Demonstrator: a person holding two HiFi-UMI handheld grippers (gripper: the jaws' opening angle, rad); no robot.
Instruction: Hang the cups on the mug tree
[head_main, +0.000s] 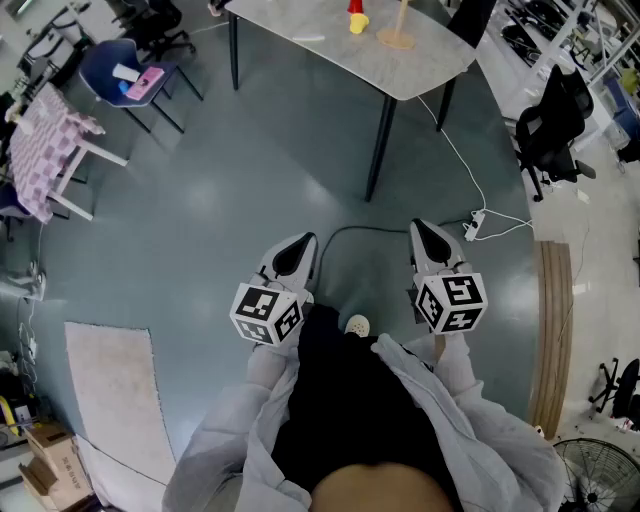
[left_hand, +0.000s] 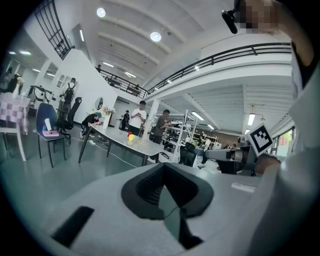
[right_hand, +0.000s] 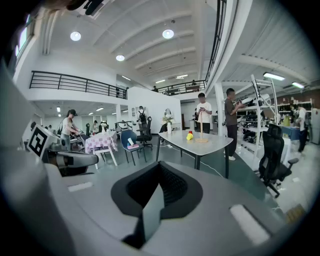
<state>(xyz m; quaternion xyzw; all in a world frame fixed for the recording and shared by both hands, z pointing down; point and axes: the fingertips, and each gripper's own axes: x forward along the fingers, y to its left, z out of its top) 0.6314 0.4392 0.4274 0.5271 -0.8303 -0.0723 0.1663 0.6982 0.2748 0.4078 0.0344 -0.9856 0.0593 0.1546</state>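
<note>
Two grippers are held side by side in front of a standing person, seen from above, and both point toward 12 o'clock across a grey-green floor (head_main: 250, 190). The left gripper (head_main: 298, 248) has its jaws pressed together with nothing between them. The right gripper (head_main: 425, 235) also has its jaws closed tight and empty. Each carries a cube with square markers at its rear.

At 8 o'clock of the left gripper, a pale mat (head_main: 110, 370) lies on the floor. Just past the right gripper, at its 1 o'clock, lies a white power strip (head_main: 472, 228), with its white cable (head_main: 455, 150) running off toward the bench.

Farther out at 10 o'clock stand a small table under a pink chequered cloth (head_main: 40, 150) and a blue chair (head_main: 110, 62). At 2 o'clock stands a black office chair (head_main: 555, 125).

Farthest away, at 12 o'clock and well apart from both grippers, is the pale bench (head_main: 300, 40) on dark legs. A yellow cup (head_main: 358, 23) rests on its top. A red cup (head_main: 355, 5) sits just behind it, partly cut off by the edge of the view. The wooden mug tree (head_main: 398, 38) stands just beside the cups, at their 3 o'clock.

In the right gripper view, two people (right_hand: 202, 114) stand beyond the bench.
</note>
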